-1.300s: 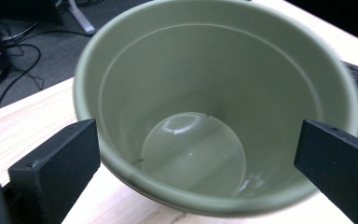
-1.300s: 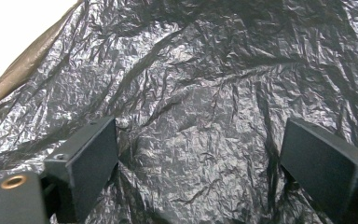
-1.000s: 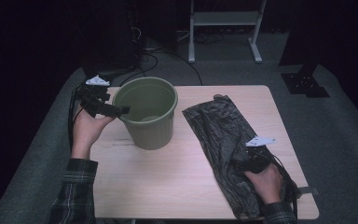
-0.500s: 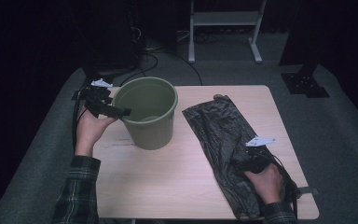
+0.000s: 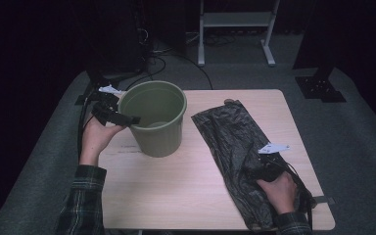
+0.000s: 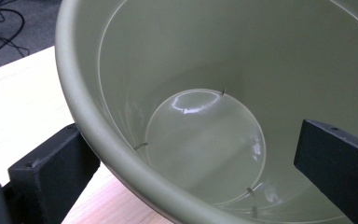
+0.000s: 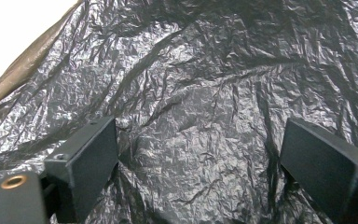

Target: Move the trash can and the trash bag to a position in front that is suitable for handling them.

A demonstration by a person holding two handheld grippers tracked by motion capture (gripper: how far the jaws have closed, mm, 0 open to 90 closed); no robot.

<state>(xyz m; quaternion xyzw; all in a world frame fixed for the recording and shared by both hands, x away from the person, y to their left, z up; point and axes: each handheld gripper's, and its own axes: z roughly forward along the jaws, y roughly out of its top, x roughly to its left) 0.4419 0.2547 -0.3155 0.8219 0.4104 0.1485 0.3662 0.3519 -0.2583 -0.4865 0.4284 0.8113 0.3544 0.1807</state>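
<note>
On the pale wooden counter point(image 5: 176, 191), left claw point(image 5: 127, 119) spread astride the round olive-green plastic bucket's point(image 5: 154, 120) left rim, right claw point(image 5: 254, 169) spread wide over the crumpled black plastic bag point(image 5: 230, 132).

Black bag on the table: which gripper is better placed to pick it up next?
The right. The right gripper sits over the black bag with open jaws spanning the crinkled plastic. The left gripper is open astride the green bucket's rim, across the table.

Left gripper point(image 6: 191, 177): jaws standing apart, straddling the rim | green bucket point(image 6: 223, 60): sitting upright, inside showing bare | table point(image 6: 18, 98): lying beneath.
</note>
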